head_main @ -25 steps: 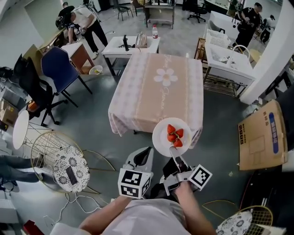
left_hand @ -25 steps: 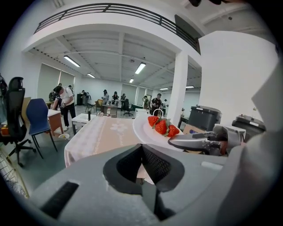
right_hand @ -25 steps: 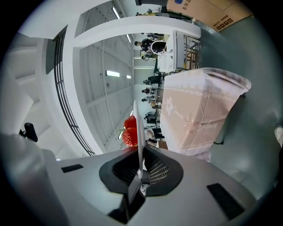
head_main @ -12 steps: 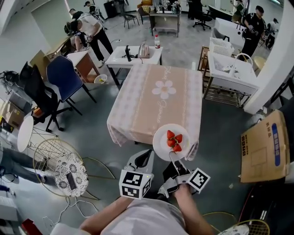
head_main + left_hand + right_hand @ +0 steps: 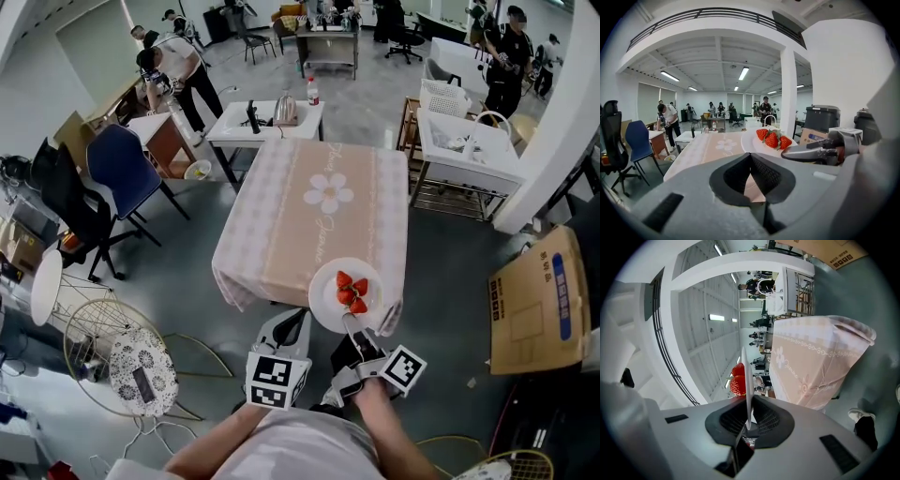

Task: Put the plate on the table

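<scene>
A white plate (image 5: pixel 330 298) carries three strawberries (image 5: pixel 352 292) and hangs in the air over the near right corner of the table (image 5: pixel 281 225), which has a pink cloth with a flower print. My right gripper (image 5: pixel 349 323) is shut on the plate's near rim. In the right gripper view the plate (image 5: pixel 747 380) shows edge-on between the pads, strawberries (image 5: pixel 737 379) to its left, the table (image 5: pixel 811 366) beyond. My left gripper (image 5: pixel 298 317) is shut and holds nothing, just left of the plate. From the left gripper view the plate (image 5: pixel 752 139) and strawberries (image 5: pixel 772 138) float above the table (image 5: pixel 710 147).
A cardboard box (image 5: pixel 534 291) stands on the floor at the right. Round wire side tables (image 5: pixel 141 361) are at the near left, a blue chair (image 5: pixel 117 164) further left. A white desk (image 5: pixel 267 117) abuts the table's far end. People stand at the back of the room.
The table has come nearer in the head view and the held plate now overlaps its near right corner. Both grippers keep the same state.
</scene>
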A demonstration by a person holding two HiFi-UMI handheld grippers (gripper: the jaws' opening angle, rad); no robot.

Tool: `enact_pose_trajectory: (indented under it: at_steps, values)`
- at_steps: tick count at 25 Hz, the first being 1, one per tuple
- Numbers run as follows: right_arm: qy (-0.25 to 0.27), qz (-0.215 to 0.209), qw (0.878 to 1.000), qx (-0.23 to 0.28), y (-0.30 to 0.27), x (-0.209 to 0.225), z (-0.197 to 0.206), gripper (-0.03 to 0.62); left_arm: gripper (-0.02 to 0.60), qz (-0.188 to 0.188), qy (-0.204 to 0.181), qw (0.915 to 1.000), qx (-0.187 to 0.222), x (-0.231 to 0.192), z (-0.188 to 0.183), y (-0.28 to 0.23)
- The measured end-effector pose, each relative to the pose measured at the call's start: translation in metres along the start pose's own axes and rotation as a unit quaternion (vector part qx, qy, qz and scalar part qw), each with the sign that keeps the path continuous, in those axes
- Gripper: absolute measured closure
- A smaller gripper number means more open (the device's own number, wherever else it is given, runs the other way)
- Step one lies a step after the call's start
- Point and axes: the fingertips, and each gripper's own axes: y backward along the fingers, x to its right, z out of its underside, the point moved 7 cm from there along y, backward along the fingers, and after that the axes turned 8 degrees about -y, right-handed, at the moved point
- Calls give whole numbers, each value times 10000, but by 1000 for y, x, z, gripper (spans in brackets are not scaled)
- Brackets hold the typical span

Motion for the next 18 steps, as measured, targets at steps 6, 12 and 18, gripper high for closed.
enact_pose_trajectory:
  at_steps: [6,12,18]
  values:
    - [142,65,9998,131,-32,-1,-6,576,577,381,59,9992,-42,-31,6,-28]
    - [196,176,9995,173,-77,4,-7,576,577,572,252,9980,-35,-72,10,-58]
    - [228,303,9991,210,-134,2,3,576,577,608,261,9978,64,-131,7,-77]
